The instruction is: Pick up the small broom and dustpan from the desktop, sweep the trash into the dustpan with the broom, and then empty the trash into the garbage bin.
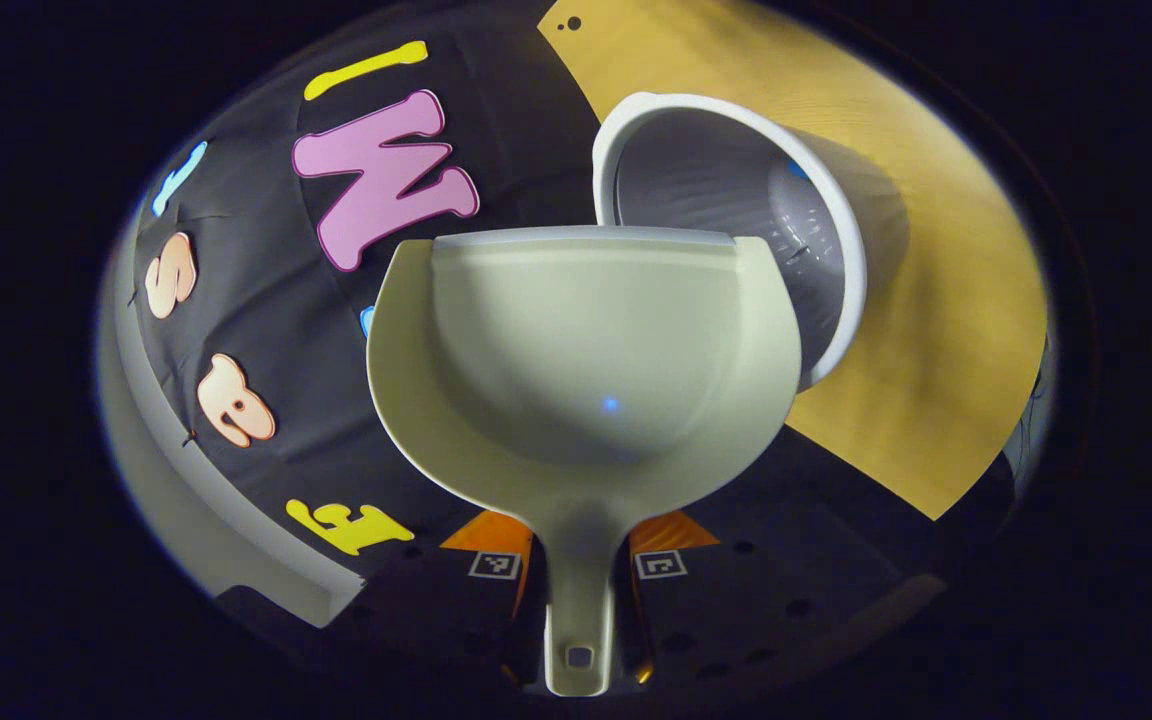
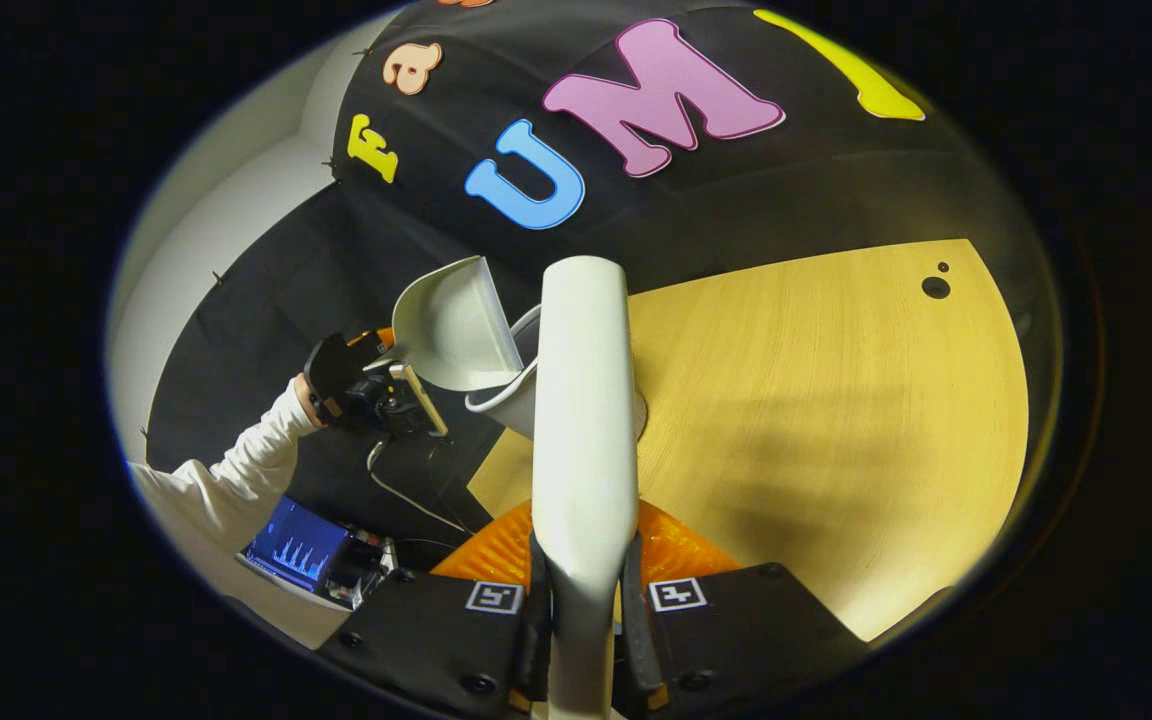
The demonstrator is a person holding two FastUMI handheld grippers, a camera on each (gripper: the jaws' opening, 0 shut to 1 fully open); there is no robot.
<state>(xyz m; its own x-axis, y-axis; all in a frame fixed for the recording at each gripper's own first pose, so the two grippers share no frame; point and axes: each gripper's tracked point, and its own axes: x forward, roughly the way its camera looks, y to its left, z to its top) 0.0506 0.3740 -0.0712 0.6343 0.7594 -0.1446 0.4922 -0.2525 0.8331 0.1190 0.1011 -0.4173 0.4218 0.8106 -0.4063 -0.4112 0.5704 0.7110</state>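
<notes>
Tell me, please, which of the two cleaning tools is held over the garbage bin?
The dustpan, gripped by its handle in the left gripper, is tipped over the white garbage bin. The broom, in the right gripper, stands above the desktop instead.

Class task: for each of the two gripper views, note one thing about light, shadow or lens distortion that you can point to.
Left gripper view: a small blue glint sits on the dustpan; the garbage bin behind it looks bent by the fisheye lens. Right gripper view: the broom handle is brightly lit, soft shadows fall across the yellow desktop, and the desktop's straight edges curve.
</notes>
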